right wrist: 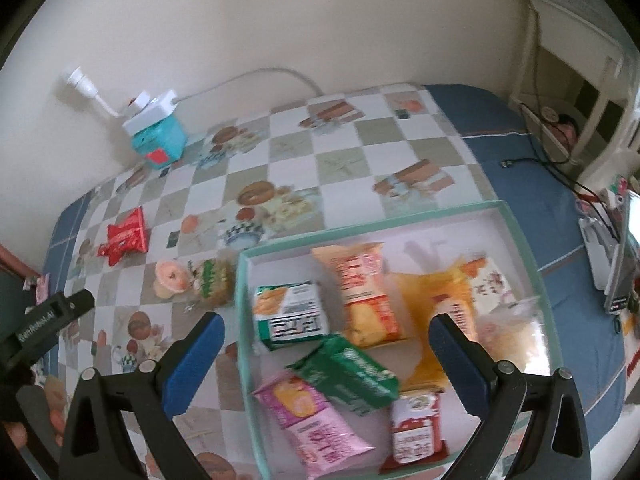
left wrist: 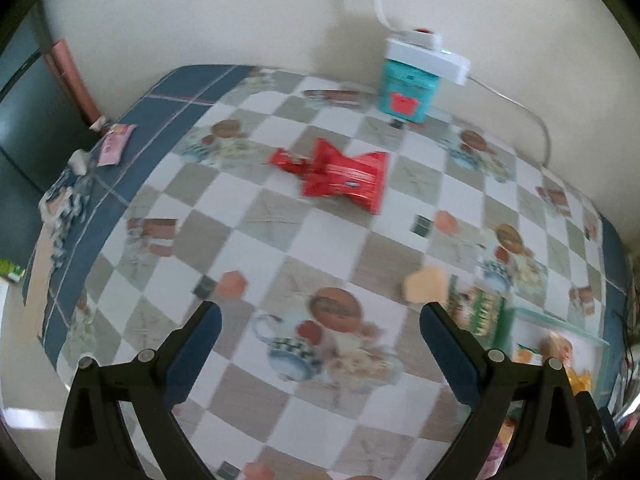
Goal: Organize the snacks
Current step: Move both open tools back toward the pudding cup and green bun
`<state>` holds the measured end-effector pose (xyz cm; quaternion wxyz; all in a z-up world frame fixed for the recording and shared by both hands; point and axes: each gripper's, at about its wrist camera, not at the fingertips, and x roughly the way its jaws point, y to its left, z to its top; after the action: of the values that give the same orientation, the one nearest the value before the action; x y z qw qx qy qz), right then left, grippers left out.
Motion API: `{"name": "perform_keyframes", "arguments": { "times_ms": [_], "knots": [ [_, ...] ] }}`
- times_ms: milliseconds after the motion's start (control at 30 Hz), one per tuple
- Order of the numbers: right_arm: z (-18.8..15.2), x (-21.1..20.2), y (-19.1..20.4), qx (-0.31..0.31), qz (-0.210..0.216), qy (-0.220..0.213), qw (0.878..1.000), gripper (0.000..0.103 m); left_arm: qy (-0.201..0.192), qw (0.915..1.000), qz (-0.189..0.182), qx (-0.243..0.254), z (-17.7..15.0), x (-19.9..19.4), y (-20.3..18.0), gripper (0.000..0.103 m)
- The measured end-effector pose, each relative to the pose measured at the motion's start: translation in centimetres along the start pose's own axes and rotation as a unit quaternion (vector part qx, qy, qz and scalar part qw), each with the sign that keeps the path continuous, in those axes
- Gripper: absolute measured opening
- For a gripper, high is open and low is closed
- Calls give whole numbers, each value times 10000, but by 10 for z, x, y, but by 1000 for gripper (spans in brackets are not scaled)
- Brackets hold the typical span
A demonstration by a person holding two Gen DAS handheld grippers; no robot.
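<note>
A shallow white tray with a mint-green rim (right wrist: pixel 240 320) lies on the table and holds several snack packs: green (right wrist: pixel 348 376), pink (right wrist: pixel 312 424), orange (right wrist: pixel 364 292), green-and-white (right wrist: pixel 288 316), red-and-white (right wrist: pixel 416 428). My right gripper (right wrist: pixel 326 348) is open and empty above the tray. Red snack packs (left wrist: pixel 344 176) lie mid-table, also in the right wrist view (right wrist: pixel 126 236). A green-and-tan pack (right wrist: pixel 212 280) and a peach-coloured snack (right wrist: pixel 172 278) lie left of the tray. My left gripper (left wrist: pixel 320 340) is open and empty over the tablecloth, near of the red packs.
A teal box with a white power strip on top (left wrist: pixel 408 88) stands by the wall, cable trailing right. A pink packet (left wrist: pixel 114 144) lies at the table's left edge. The tray corner (left wrist: pixel 560 320) shows at right. Cables and a device (right wrist: pixel 600 248) lie right of the tray.
</note>
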<state>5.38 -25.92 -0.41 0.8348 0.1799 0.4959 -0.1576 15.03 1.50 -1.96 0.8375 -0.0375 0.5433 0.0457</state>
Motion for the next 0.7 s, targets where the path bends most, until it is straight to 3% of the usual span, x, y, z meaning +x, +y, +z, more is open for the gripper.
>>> {"name": "perform_keyframes", "arguments": {
  "times_ms": [333,467,700],
  "knots": [
    [-7,11,50,-325,149,108,9993,103,60,9994,112,-312,7,6,43,99],
    [-9,17,70,-409,402,185,9982,103,97,9989,166,-420,9,10,58,99],
    [-15,31,94,-621,377,304,9969,103,213,9979,149,-586,14,24,76,99]
  ]
}}
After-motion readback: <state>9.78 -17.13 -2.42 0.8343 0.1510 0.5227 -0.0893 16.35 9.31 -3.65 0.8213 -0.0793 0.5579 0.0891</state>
